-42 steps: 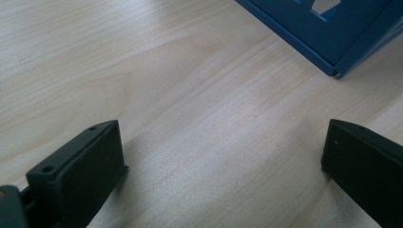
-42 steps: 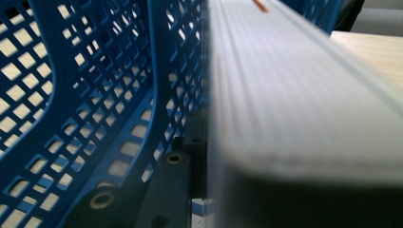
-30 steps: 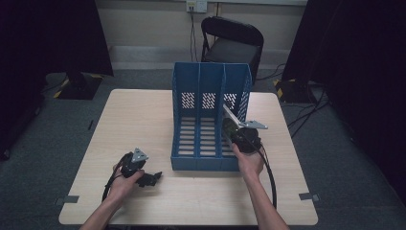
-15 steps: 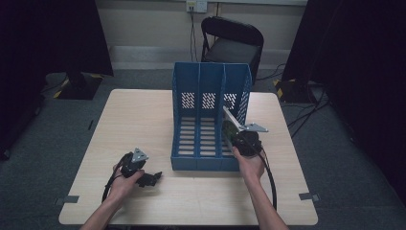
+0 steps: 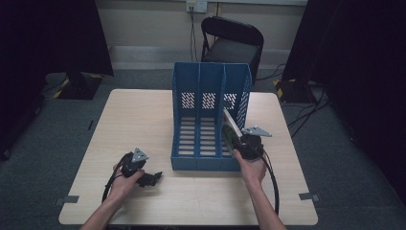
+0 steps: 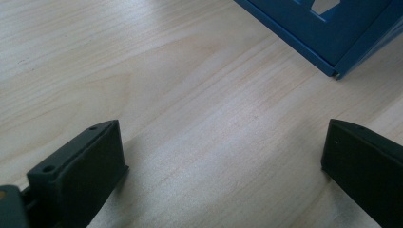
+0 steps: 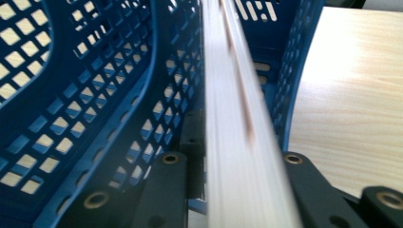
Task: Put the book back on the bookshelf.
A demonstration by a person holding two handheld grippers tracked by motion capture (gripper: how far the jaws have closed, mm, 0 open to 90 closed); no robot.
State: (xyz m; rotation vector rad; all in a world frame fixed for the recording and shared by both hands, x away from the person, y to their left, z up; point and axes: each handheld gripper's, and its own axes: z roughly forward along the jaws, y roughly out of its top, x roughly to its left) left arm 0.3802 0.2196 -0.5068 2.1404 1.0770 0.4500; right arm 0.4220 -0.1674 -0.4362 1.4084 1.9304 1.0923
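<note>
At the blue file rack's (image 5: 210,120) right-hand slot, right gripper (image 5: 238,139) jaws clamped on a thin book (image 5: 231,124), probably partly in, not yet released. Left gripper (image 5: 149,178) rests near the rack's front-left corner, jaws wide apart, empty.

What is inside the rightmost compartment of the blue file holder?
A thin book or booklet, clamped by the right gripper, stands edge-on in the blue file holder; the compartment floor beneath it is hidden.
</note>
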